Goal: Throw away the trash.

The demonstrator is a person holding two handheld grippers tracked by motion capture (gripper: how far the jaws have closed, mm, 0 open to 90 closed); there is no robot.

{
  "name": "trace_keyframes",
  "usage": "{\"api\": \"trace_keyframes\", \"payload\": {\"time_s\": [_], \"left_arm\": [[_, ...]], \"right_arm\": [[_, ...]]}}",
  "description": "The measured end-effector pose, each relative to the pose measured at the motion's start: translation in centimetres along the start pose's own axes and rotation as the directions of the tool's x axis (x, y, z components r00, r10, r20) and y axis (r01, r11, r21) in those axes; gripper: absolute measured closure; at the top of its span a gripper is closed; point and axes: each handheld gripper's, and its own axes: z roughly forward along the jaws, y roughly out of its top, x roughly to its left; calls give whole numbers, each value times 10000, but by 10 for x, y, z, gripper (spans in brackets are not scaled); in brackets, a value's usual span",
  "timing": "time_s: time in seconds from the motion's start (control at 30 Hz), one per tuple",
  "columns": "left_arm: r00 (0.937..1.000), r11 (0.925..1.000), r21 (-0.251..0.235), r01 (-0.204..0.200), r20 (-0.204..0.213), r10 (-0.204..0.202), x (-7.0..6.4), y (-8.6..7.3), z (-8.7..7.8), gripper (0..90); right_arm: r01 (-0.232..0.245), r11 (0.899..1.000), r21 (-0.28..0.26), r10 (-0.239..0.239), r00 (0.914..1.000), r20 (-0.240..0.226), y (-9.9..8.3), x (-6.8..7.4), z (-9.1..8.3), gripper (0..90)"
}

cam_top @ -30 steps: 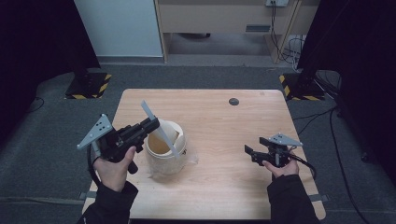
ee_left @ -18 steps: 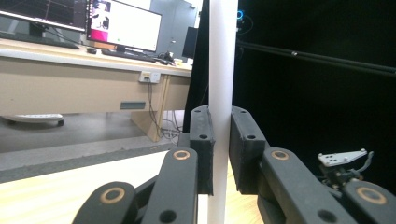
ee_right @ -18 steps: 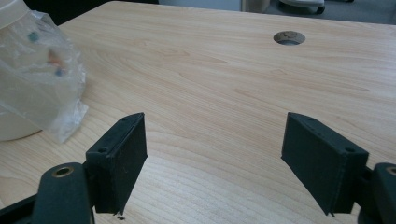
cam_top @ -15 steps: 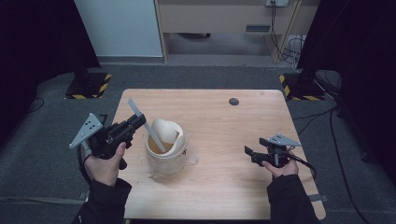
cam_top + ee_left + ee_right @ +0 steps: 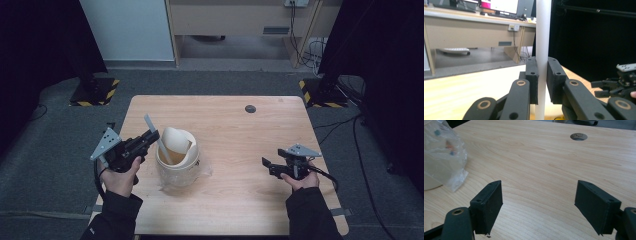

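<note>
While the left gripper point(image 5: 150, 137) clamps a flat white stirring stick point(image 5: 156, 139) between its black jaws, the stick's lower end dips into the brownish liquid of a white tub point(image 5: 177, 161) standing on the left half of the wooden table point(image 5: 240, 130). From the left gripper view, the stick point(image 5: 541, 50) rises upright through the closed jaws. A pale flap, perhaps a peeled-back lid, stands up at the tub's far rim, and a clear plastic bag point(image 5: 442, 157) lies against its side. Well apart at the table's right, the right gripper point(image 5: 272, 167) hovers with jaws spread wide, holding nothing. Stirring appears to be under way; the stick has yet to be lifted out and set down.
</note>
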Motion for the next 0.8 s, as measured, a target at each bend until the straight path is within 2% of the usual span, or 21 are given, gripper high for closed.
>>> {"api": "trace_keyframes", "payload": {"time_s": [0.23,0.37,0.43,0.53,0.6,0.7,0.8], "left_arm": [[9997,9983,525,247,-23,-246,6,-17,3,799],[9993,9963,782,363,-128,-354,11,-24,-3,792],[9983,9954,771,568,-177,-556,15,-27,-7,765],[9968,9938,799,770,-270,-750,19,-31,-12,693],[9966,9939,817,747,-408,-715,21,-33,-17,599],[9952,9954,834,474,-898,-399,27,-41,-29,481],[9881,9915,1092,703,-1436,-543,38,-53,-43,346]], "right_arm": [[-22,9999,124,22,10000,24,-1,-1,1,224],[-40,9999,165,40,10000,36,-2,-2,1,224],[-45,9998,168,44,10000,37,-3,-2,2,224],[-69,9998,178,68,10000,46,-3,-2,2,224],[-101,9997,203,99,9999,63,-3,-3,1,224],[-124,9996,264,120,9998,142,-5,-5,1,213],[-224,9990,393,212,9993,300,-7,-7,1,193]]}}
